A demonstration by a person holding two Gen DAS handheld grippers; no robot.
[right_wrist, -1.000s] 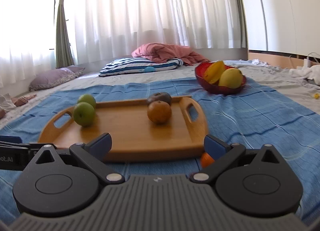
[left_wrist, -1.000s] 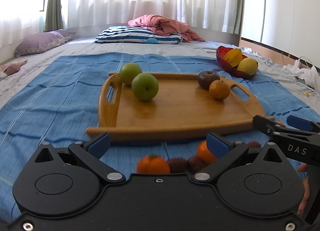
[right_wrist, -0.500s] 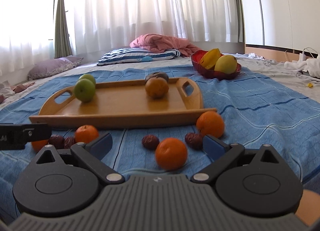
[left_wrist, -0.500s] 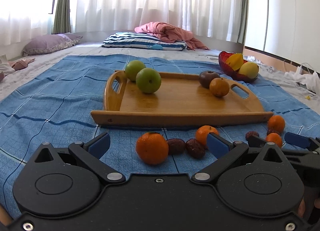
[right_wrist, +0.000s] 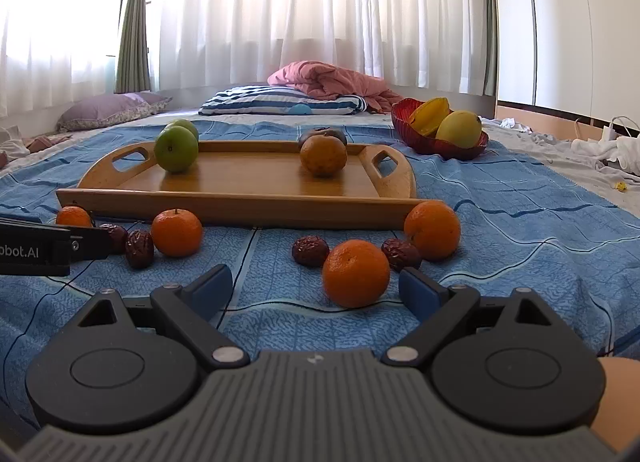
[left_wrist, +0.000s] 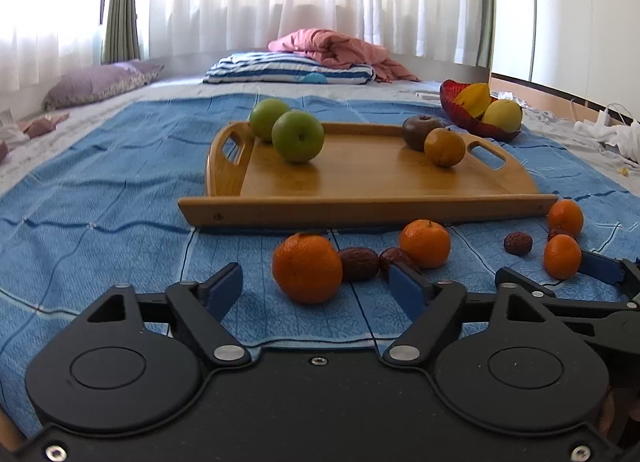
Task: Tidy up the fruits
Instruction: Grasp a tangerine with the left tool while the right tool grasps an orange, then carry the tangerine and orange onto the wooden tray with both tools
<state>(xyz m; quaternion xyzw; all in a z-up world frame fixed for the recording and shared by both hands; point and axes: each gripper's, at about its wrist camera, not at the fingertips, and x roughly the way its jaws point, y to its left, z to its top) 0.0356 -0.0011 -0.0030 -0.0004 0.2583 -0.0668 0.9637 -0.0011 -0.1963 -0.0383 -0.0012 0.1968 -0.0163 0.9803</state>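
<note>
A: Left wrist view — left gripper point(left_wrist: 316, 288) low over blue cloth point(left_wrist: 100, 198), jaws just closing in, not yet touching the mandarin point(left_wrist: 307, 268) between them. Holds nothing.

B: Right wrist view — right gripper point(right_wrist: 316, 288) wide, narrowing a little, empty; near mandarin point(right_wrist: 356, 273) off-centre toward right pad. Tray point(right_wrist: 240, 204) beyond, prob. the drop spot.

I am working in a home bedroom, low over a bed. A blue quilted bedspread point(right_wrist: 500, 198) is covering the mattress in front of me. A striped pillow point(right_wrist: 280, 100) and a crumpled pink blanket point(right_wrist: 332, 80) are lying at the far end, and a purple pillow point(right_wrist: 112, 110) is resting near the left edge. White sheer curtains point(right_wrist: 320, 10) are hanging across bright windows, with a green drape point(right_wrist: 134, 18) beside them. White wardrobe doors point(right_wrist: 580, 22) are standing along the right wall.
</note>
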